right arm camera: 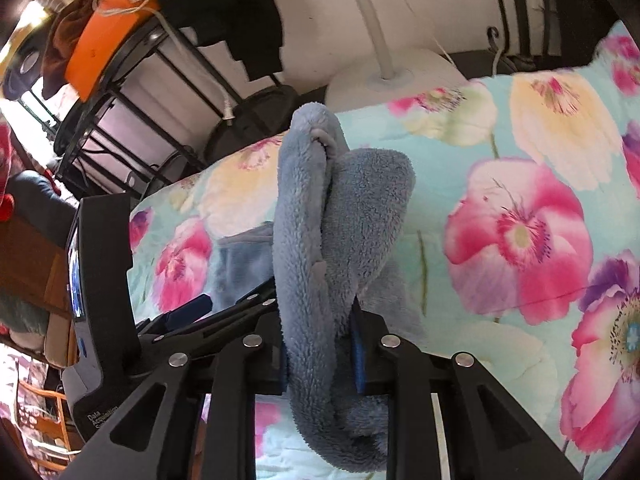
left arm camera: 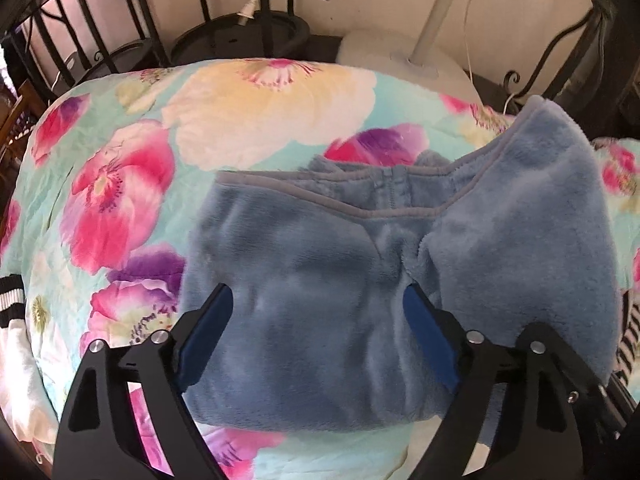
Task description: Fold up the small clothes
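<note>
A blue fleece garment lies on the floral bedspread, its grey-trimmed waistband towards the far side. My left gripper is open just above the garment's near half. Its blue pads stand wide apart and hold nothing. The garment's right side is lifted off the bed. In the right wrist view my right gripper is shut on a bunched fold of that fleece, which sticks up between the pads and hides the fingertips. The left tool's black housing shows at the left.
A black metal bed rail and a white lamp base stand beyond the bed's far edge. Striped clothes lie at the left edge and the right edge. An orange box sits on a black rack.
</note>
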`<move>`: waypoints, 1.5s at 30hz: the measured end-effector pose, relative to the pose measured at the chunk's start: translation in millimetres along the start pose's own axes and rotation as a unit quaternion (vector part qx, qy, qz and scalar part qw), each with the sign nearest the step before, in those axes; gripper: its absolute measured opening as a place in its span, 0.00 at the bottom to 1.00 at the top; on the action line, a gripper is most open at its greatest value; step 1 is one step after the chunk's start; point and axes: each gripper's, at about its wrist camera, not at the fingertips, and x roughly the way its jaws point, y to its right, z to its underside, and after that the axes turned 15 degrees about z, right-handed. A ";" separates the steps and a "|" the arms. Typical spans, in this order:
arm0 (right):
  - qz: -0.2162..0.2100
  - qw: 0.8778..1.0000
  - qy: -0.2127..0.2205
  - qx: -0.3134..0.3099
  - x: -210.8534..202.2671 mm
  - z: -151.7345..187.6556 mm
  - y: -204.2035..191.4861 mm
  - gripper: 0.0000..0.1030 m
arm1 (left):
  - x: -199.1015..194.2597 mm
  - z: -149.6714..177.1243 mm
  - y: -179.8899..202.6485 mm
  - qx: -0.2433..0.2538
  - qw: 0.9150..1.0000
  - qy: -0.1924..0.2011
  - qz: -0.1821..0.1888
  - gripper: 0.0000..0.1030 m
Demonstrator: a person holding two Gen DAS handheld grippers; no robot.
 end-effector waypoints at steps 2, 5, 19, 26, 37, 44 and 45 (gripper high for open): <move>-0.003 1.000 0.003 -0.005 -3.5 0.9 -9.5 0.23 | -8.4 0.9 -9.3 -0.003 1.000 0.010 0.002 0.79; -0.002 1.000 0.007 -0.011 -4.3 4.9 -29.9 0.23 | -18.2 2.0 -27.3 -0.012 1.000 0.017 0.000 0.77; 0.027 0.998 -0.021 -0.044 53.0 30.1 -129.5 0.26 | -9.1 10.9 -157.1 -0.133 0.991 -0.017 -0.017 0.78; -0.007 0.997 -0.036 -0.067 66.1 47.4 -147.0 0.56 | -11.5 18.4 -205.9 -0.178 0.982 -0.036 -0.050 0.78; -0.064 0.994 0.060 -0.063 -18.1 47.0 -70.7 0.23 | -68.4 -7.8 -173.7 -0.145 0.988 0.046 0.018 0.79; 0.000 1.000 0.027 -0.009 2.7 59.2 -27.7 0.19 | -73.6 -26.4 -87.5 -0.051 0.996 0.057 0.056 0.86; 0.000 0.999 0.029 -0.032 5.8 62.6 -37.1 0.19 | -69.5 -25.0 -80.4 -0.039 0.996 0.053 0.055 0.86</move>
